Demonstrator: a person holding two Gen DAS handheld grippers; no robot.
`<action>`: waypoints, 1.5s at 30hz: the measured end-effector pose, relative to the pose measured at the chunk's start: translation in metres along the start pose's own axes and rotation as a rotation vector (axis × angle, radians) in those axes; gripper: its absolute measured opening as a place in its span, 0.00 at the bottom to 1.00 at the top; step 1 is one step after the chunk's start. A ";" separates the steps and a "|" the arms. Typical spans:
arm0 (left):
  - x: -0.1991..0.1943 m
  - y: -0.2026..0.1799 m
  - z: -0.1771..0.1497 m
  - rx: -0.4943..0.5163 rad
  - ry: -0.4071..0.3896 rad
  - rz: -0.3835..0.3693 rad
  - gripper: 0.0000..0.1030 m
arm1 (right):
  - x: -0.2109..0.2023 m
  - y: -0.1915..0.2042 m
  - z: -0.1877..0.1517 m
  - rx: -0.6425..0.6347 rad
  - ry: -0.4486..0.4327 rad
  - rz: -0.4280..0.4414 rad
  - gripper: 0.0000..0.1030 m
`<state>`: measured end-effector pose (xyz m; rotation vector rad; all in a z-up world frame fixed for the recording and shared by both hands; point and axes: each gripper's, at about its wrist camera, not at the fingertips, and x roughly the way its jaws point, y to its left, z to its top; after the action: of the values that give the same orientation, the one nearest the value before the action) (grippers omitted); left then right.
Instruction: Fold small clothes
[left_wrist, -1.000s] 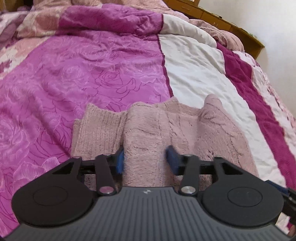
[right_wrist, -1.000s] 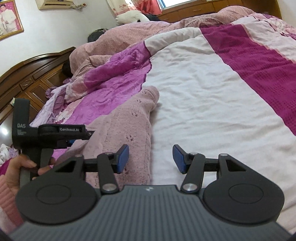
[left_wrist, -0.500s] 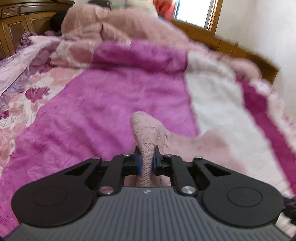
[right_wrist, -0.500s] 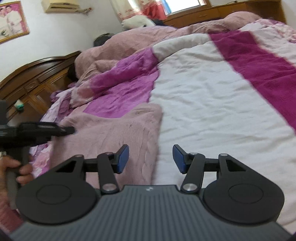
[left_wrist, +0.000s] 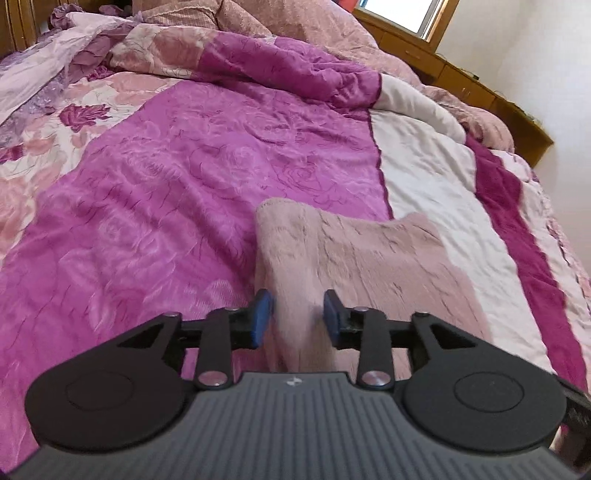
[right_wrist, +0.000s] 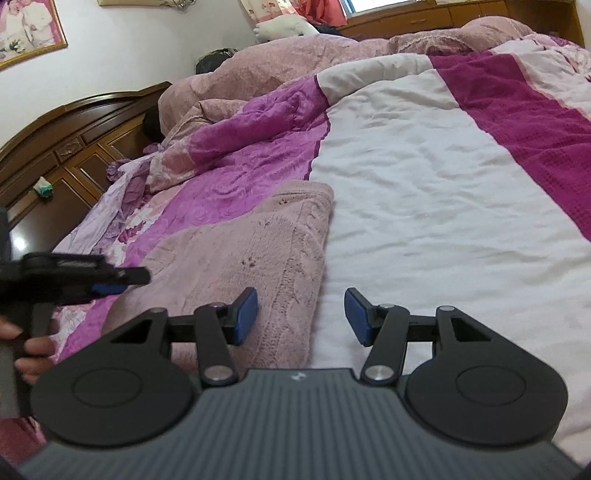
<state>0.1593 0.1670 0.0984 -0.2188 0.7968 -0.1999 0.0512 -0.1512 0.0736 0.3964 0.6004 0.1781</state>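
Note:
A fuzzy pink knit garment (left_wrist: 369, 258) lies on the bed, folded over on itself, with one raised fold running back toward me. That fold stands between the blue pads of my left gripper (left_wrist: 296, 315), whose jaws are opening and no longer pinch it. The right wrist view shows the same garment (right_wrist: 251, 251) at lower left. My right gripper (right_wrist: 301, 314) hovers open over its right edge and the white bedspread, holding nothing. The left gripper (right_wrist: 74, 277) also shows there at the far left, held by a hand (right_wrist: 33, 347).
The bedspread has a magenta rose-pattern band (left_wrist: 184, 184), a white band (right_wrist: 424, 184) and a dark magenta stripe (right_wrist: 535, 122). A crumpled pink quilt (right_wrist: 295, 55) is heaped at the far end. A wooden headboard (right_wrist: 55, 147) stands left, a wooden cabinet (left_wrist: 461, 85) under the window.
The left gripper shut on a fold of the garment, carried it up and across, and now its jaws have parted. The garment lies wider and doubled over. The right gripper stayed put.

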 end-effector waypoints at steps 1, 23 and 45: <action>-0.009 0.000 -0.005 -0.002 -0.003 -0.003 0.45 | -0.003 0.000 -0.001 -0.004 -0.001 0.000 0.54; -0.050 -0.009 -0.083 -0.094 0.060 -0.087 0.59 | -0.028 0.013 -0.028 -0.150 0.010 -0.022 0.54; -0.055 -0.005 -0.094 -0.245 -0.068 -0.073 0.63 | -0.028 0.020 -0.037 -0.186 0.028 -0.033 0.54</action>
<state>0.0528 0.1653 0.0733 -0.4845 0.7458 -0.1626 0.0060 -0.1293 0.0683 0.2042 0.6120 0.2064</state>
